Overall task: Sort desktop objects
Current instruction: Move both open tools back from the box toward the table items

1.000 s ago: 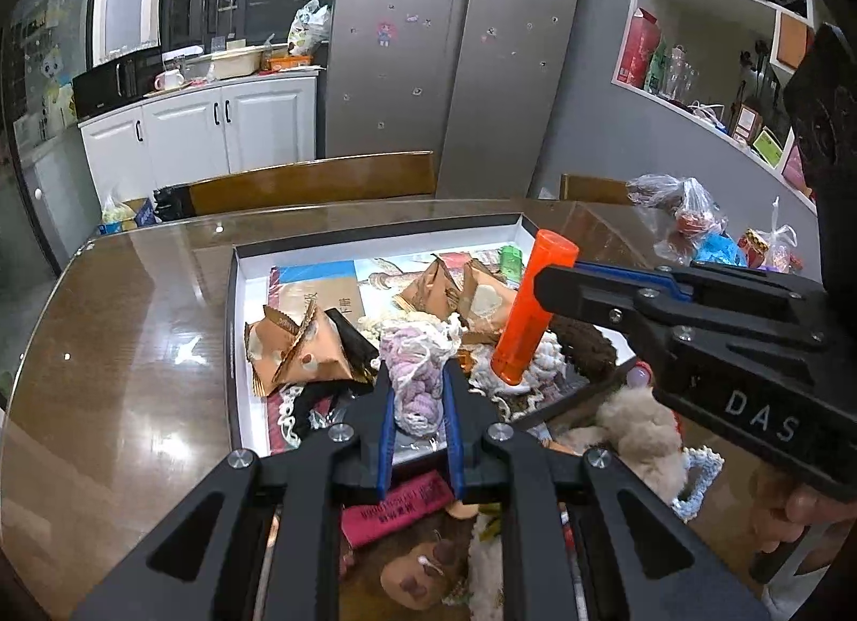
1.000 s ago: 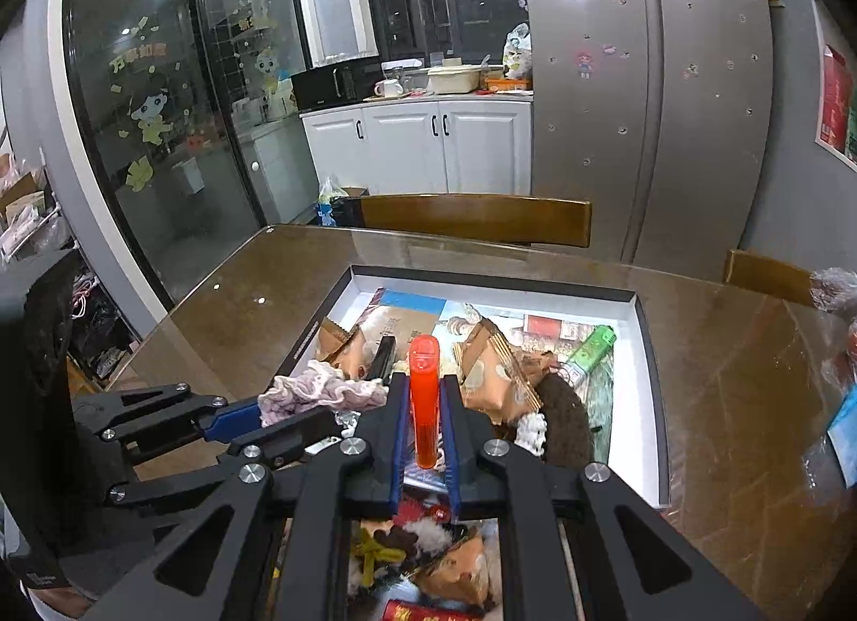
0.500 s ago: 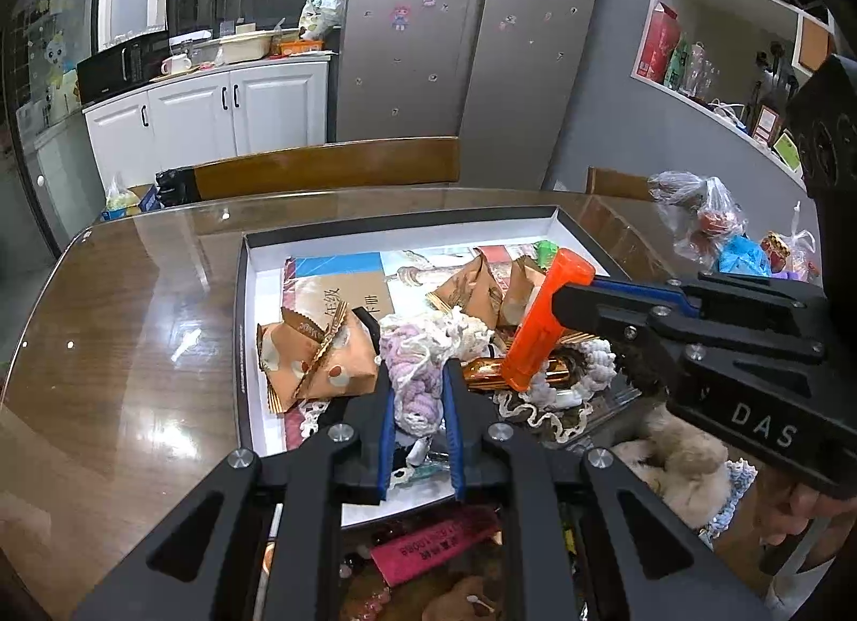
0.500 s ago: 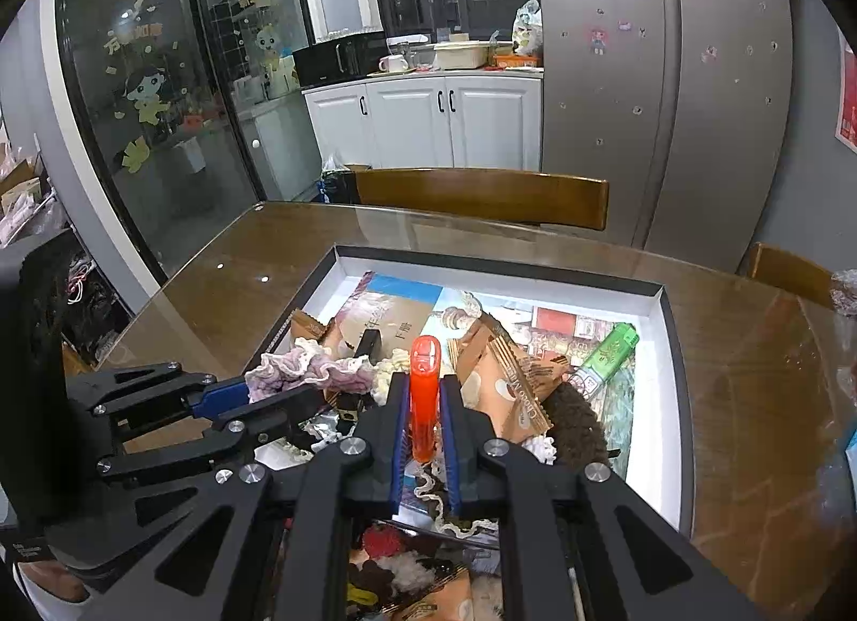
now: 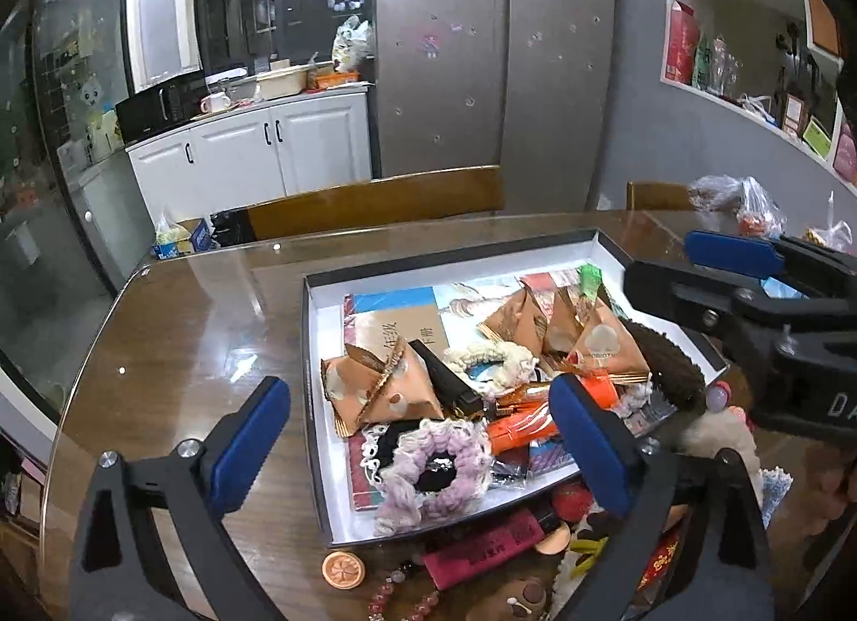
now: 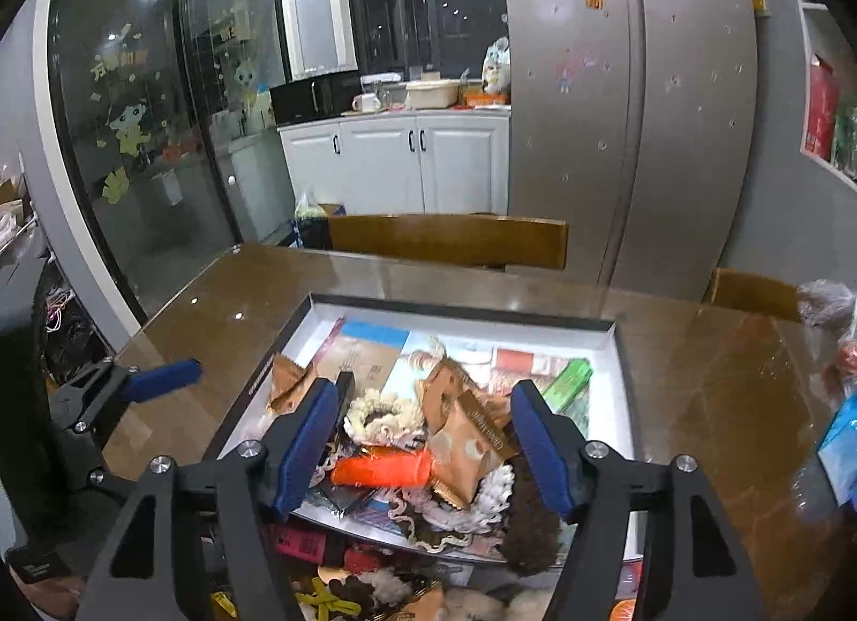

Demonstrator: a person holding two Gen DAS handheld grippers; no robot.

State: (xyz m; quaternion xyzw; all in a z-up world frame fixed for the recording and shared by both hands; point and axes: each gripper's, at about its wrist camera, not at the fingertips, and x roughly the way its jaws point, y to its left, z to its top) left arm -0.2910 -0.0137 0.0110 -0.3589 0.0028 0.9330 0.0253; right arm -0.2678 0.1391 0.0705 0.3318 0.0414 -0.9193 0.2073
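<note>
A black-rimmed white box (image 5: 313,401) on the wooden table holds the sorted items. A pink knitted scrunchie (image 5: 434,476) lies at its near edge, below my open, empty left gripper (image 5: 423,439). An orange tube (image 6: 383,468) lies flat in the box between the jaws of my open, empty right gripper (image 6: 423,449); it also shows in the left wrist view (image 5: 527,428). The box (image 6: 624,396) also holds brown triangular snack packs (image 5: 385,390), a cream scrunchie (image 6: 375,417) and a green packet (image 6: 570,380).
Loose items lie on the table in front of the box: a pink lighter-like bar (image 5: 482,548), a round orange token (image 5: 343,570), beads, a fluffy toy (image 5: 718,433). Wooden chairs (image 6: 444,240) stand behind the table. Plastic bags (image 5: 744,208) sit at the right.
Both grippers have opened. The left let the pink scrunchie drop into the box's near edge; the right let the orange tube fall flat in the box. Both pulled back slightly.
</note>
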